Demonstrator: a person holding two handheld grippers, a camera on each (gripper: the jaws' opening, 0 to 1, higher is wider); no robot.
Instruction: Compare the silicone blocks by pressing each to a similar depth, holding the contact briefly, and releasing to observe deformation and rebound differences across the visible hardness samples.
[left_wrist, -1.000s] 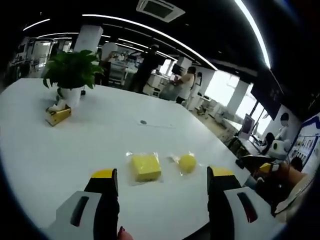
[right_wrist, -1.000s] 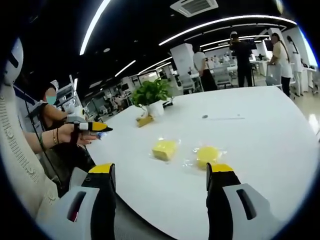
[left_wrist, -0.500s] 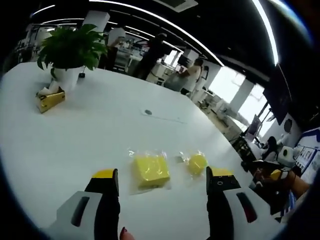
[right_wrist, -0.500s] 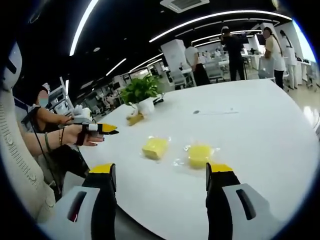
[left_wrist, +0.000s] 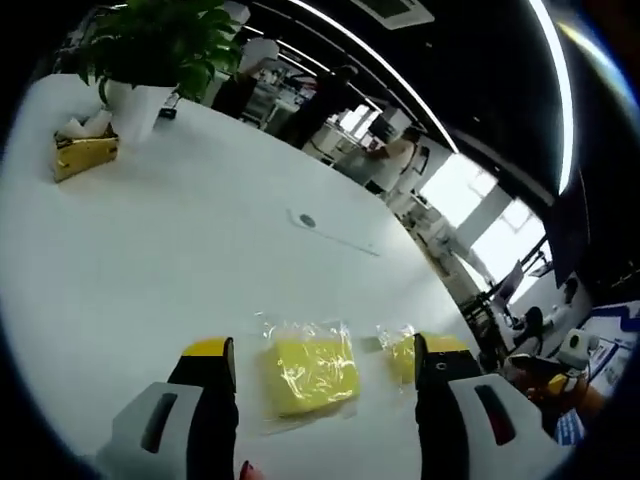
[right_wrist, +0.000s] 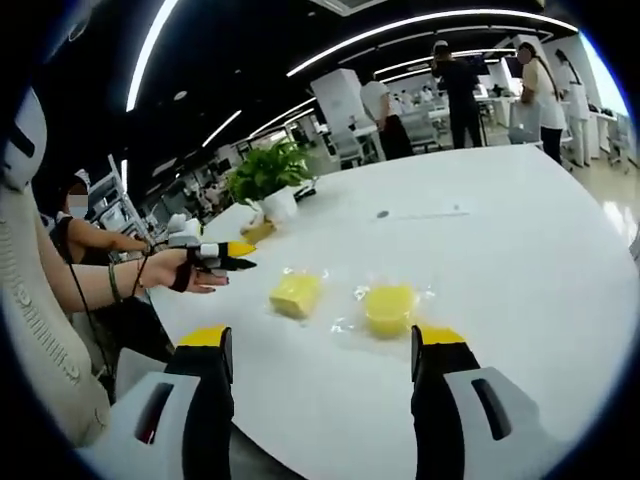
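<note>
Two yellow silicone blocks in clear wrap lie on the white table (left_wrist: 150, 260). The square block (left_wrist: 311, 372) rests just ahead of my left gripper (left_wrist: 325, 350), between its open jaws and apart from them. The round block (left_wrist: 401, 357) is partly hidden behind that gripper's right jaw. From the right gripper view, the square block (right_wrist: 295, 293) and round block (right_wrist: 388, 307) lie side by side ahead of my open right gripper (right_wrist: 322, 338), which holds nothing. A hand holds the left gripper (right_wrist: 232, 257) over the table's edge, left of the square block.
A potted plant (left_wrist: 160, 50) and a yellow tissue box (left_wrist: 84, 157) stand at the table's far end, also the plant (right_wrist: 266, 175) in the right gripper view. A small round port (left_wrist: 307, 221) sits mid-table. People stand beyond the table (right_wrist: 480, 250). A white chair back (right_wrist: 30, 310) is at left.
The left gripper has come closer to the square block, which now looms larger between its jaws. In the right gripper view it has reached further toward the blocks. Both grippers stay open.
</note>
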